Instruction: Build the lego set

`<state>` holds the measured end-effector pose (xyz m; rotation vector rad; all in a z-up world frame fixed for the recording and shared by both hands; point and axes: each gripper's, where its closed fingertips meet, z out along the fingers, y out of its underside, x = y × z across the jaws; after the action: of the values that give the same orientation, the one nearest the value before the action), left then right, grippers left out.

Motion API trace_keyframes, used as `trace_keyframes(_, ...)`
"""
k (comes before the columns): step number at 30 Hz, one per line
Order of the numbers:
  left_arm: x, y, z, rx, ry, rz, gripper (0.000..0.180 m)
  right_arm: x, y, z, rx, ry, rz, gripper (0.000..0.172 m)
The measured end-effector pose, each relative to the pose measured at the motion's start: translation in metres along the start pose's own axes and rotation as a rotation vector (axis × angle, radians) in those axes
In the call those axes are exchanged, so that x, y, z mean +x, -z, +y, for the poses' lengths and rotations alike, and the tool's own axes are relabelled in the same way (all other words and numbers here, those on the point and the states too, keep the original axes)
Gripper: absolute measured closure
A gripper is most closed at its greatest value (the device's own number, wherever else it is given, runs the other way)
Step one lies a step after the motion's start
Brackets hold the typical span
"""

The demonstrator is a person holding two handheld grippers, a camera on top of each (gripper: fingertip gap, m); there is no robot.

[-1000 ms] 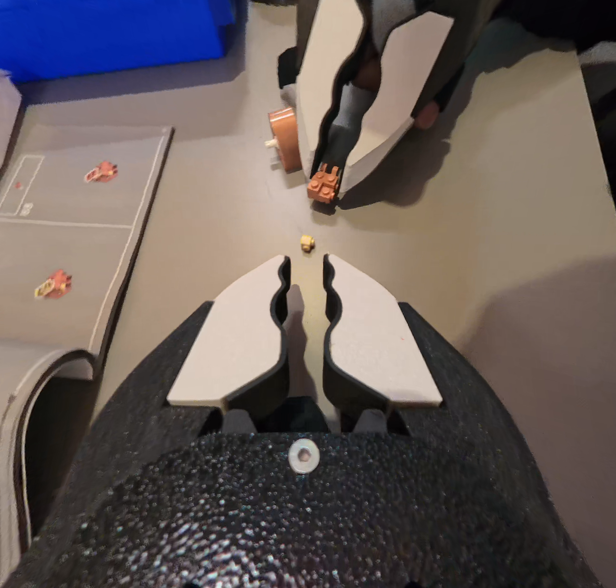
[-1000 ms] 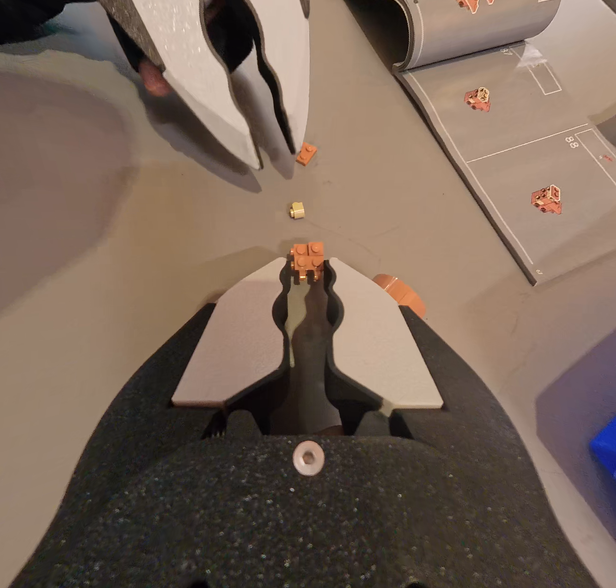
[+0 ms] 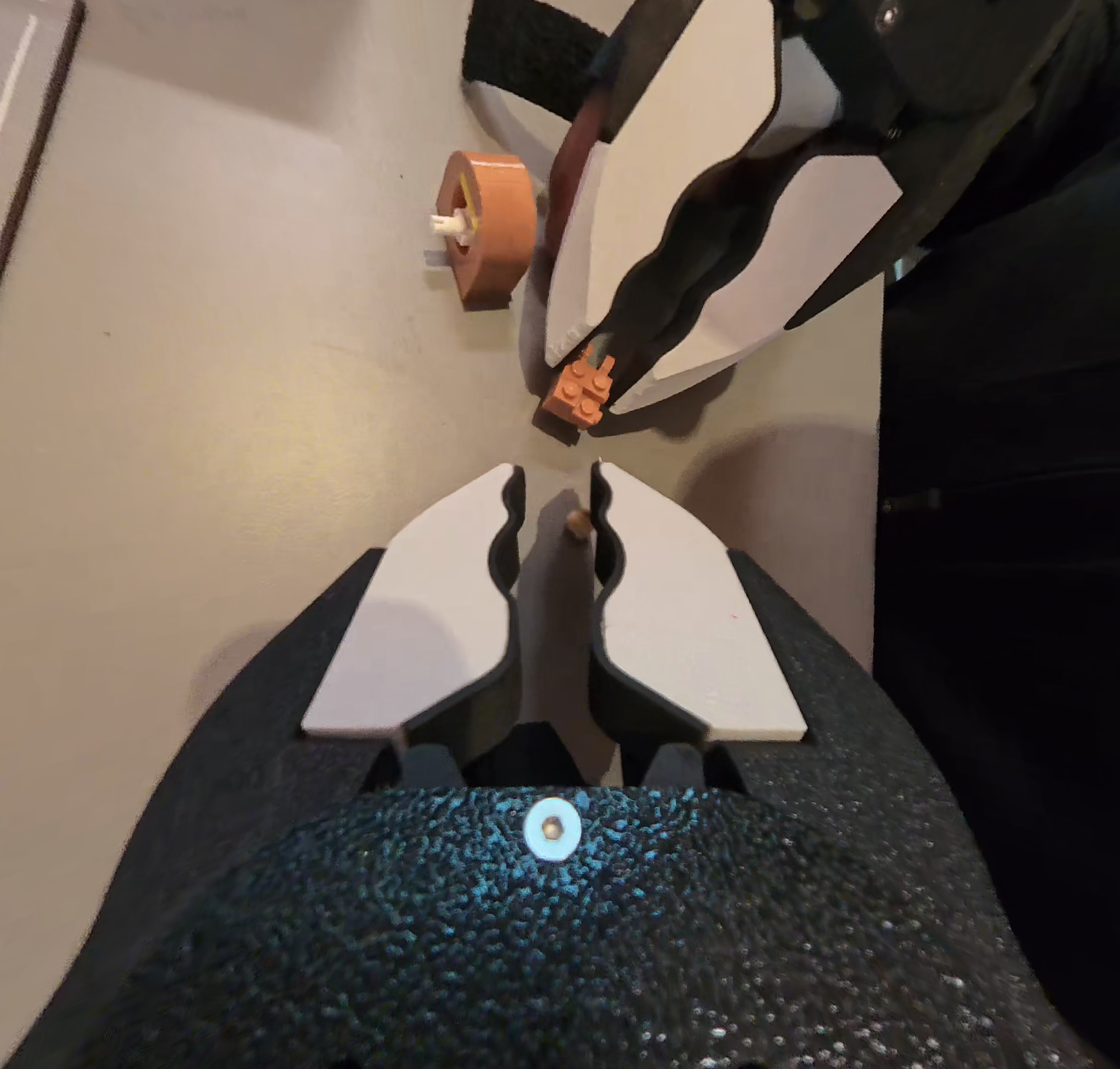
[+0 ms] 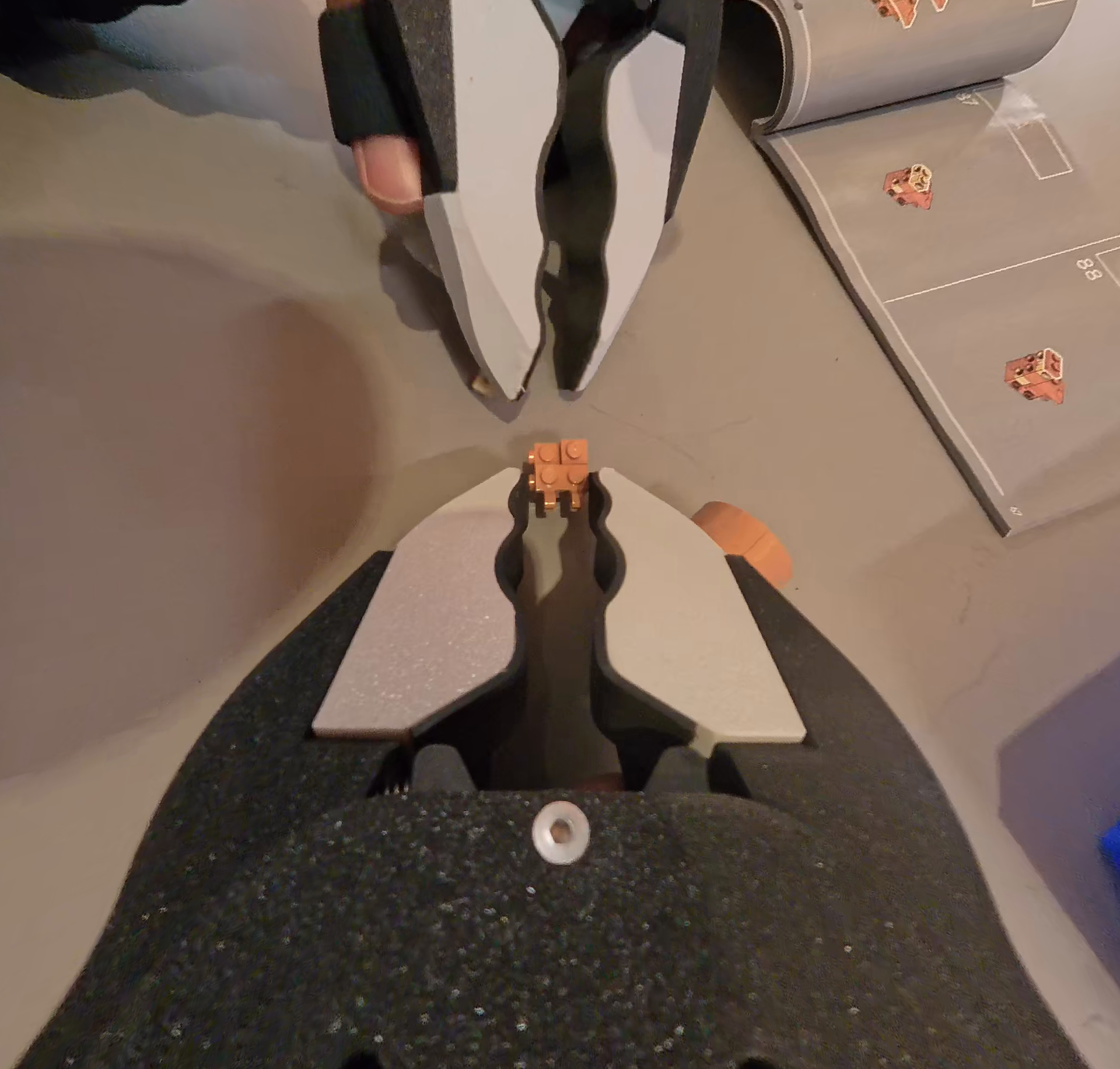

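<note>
From my remote seat, the right gripper (image 4: 559,485) was closed on a small orange brick assembly (image 4: 560,464). Both fingertips pressed its sides, and its studded face stuck out past the tips toward 12 o'clock. The hold was only at the very ends of the fingers, so I judged it a shallow one that needed steady pressure. The left gripper (image 3: 557,470) faced it tip to tip and stood partly open with nothing gripped. A tiny tan stud (image 3: 577,521) lay on the grey table (image 3: 212,433) in the gap, hard by the finger at 3 o'clock. I could not tell whether they touched. An orange round piece (image 3: 491,230) sat at 11 o'clock from the left gripper, near the right gripper's fingers. The open instruction booklet (image 4: 909,252) lay at 2 o'clock in the right wrist view.
</note>
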<state>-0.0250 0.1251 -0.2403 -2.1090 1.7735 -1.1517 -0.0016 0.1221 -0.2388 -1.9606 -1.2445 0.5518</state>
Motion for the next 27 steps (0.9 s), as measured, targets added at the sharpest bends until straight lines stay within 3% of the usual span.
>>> trace_keyframes(4, -0.007, 0.006, 0.005, -0.01, -0.052, -0.071, 0.156, -0.001, 0.0, 0.0, 0.0, 0.004, -0.006, 0.154)
trace_keyframes(11, -0.007, 0.025, 0.024, -0.061, -0.427, -0.191, 0.153, -0.003, 0.0, 0.001, -0.002, 0.006, -0.021, 0.153)
trace_keyframes(15, 0.003, 0.022, 0.03, -0.063, -0.612, -0.159, 0.154, -0.003, 0.0, 0.002, -0.009, 0.011, -0.017, 0.153)
trace_keyframes(21, 0.0, 0.008, 0.032, -0.078, -0.628, -0.153, 0.172, -0.001, -0.001, 0.002, -0.018, 0.019, 0.005, 0.154)
trace_keyframes(27, 0.01, 0.002, 0.032, -0.028, -0.567, -0.111, 0.172, -0.002, -0.005, 0.003, -0.046, 0.099, 0.054, 0.153)
